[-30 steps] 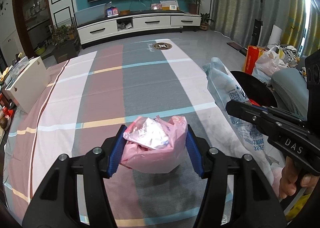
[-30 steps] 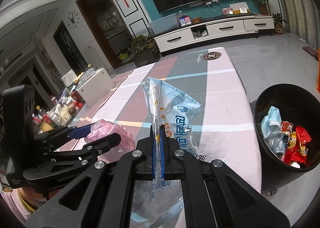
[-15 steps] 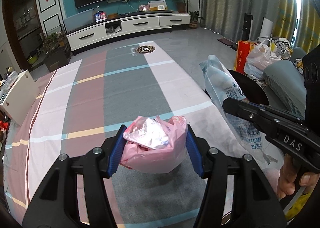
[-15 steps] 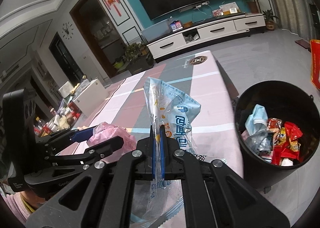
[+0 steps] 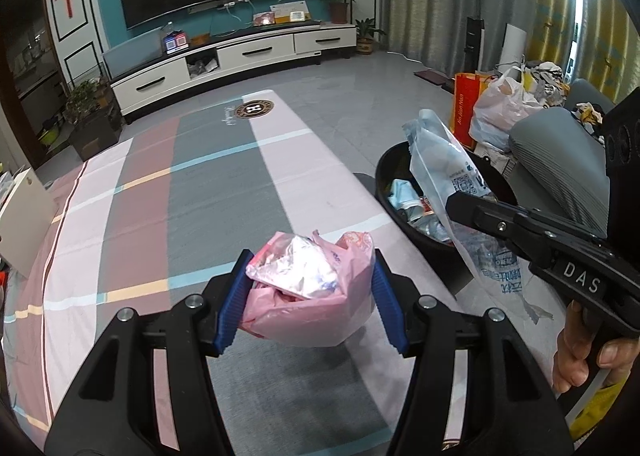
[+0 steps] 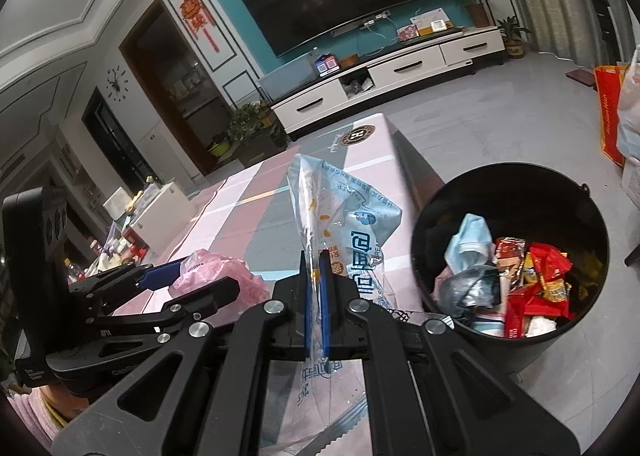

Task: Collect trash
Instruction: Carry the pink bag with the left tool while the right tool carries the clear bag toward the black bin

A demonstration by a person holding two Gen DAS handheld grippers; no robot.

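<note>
— What did the left claw (image 5: 308,292) look like?
— Black angular arms with silver screws, and ribbed blue pads (image 5: 233,302) on the fingers.
— And the right claw (image 6: 316,292)?
— The same build — white "DAS" lettering on its body, blue pads again. A pink sleeve (image 6: 30,416) with a yellow cuff showed.

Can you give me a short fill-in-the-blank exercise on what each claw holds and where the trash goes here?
1. The left claw grips a crumpled bag coloured ____.
2. The right claw is shut on a clear blue-printed ____.
3. The black bin stands on the floor to the ____ of the striped table, as the right wrist view shows it.
4. The brightest wrappers in the bin are ____.

Missing words: pink; plastic bag; right; red
</note>
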